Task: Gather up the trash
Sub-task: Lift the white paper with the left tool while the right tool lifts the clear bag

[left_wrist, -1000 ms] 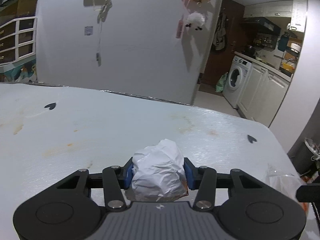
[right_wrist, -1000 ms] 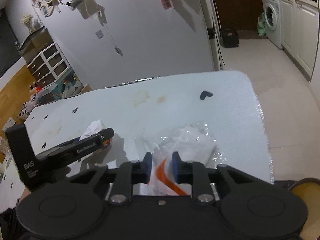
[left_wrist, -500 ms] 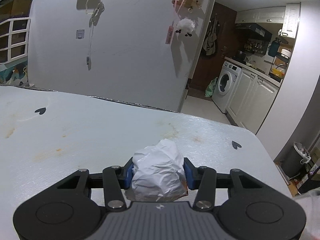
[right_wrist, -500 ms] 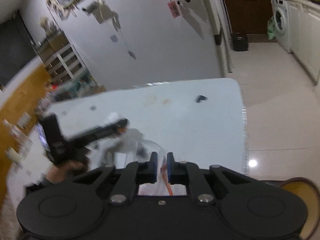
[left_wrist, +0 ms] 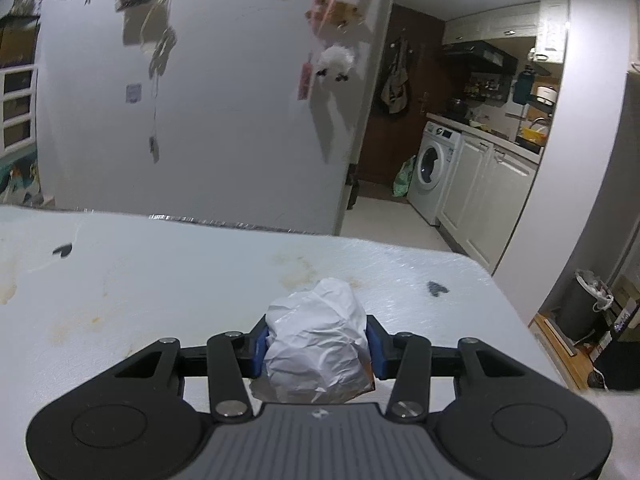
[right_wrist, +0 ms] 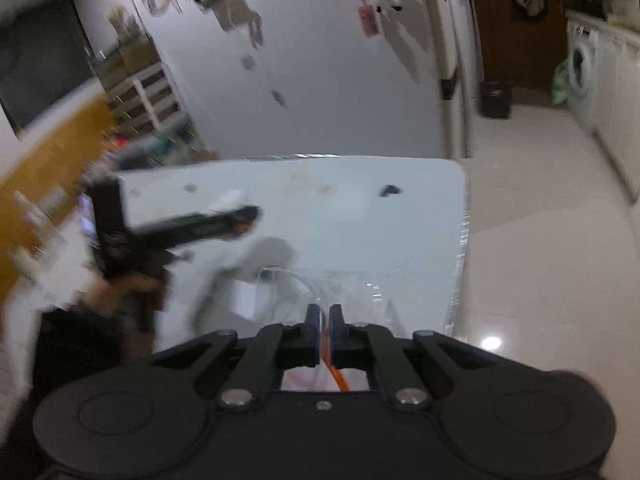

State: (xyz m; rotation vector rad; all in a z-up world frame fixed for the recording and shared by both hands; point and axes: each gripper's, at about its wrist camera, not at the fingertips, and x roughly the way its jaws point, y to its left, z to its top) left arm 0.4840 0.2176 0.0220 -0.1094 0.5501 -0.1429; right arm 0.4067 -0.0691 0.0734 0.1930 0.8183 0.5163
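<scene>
Left wrist view shows your left gripper (left_wrist: 316,346) clamped on the crumpled paper wad (left_wrist: 318,346) above the table (left_wrist: 160,280). Your right gripper (right_wrist: 324,326) is pinched shut on the clear plastic bag (right_wrist: 352,292); keep both squeezes firm and carry level toward the bin (left_wrist: 580,304), so nothing slips.

Dim overhead light — right view motion-blurred

two tools (left_wrist: 316,346), one crumpled paper wad (left_wrist: 318,344), one clear plastic bag (right_wrist: 348,292), one table (left_wrist: 160,280)
</scene>
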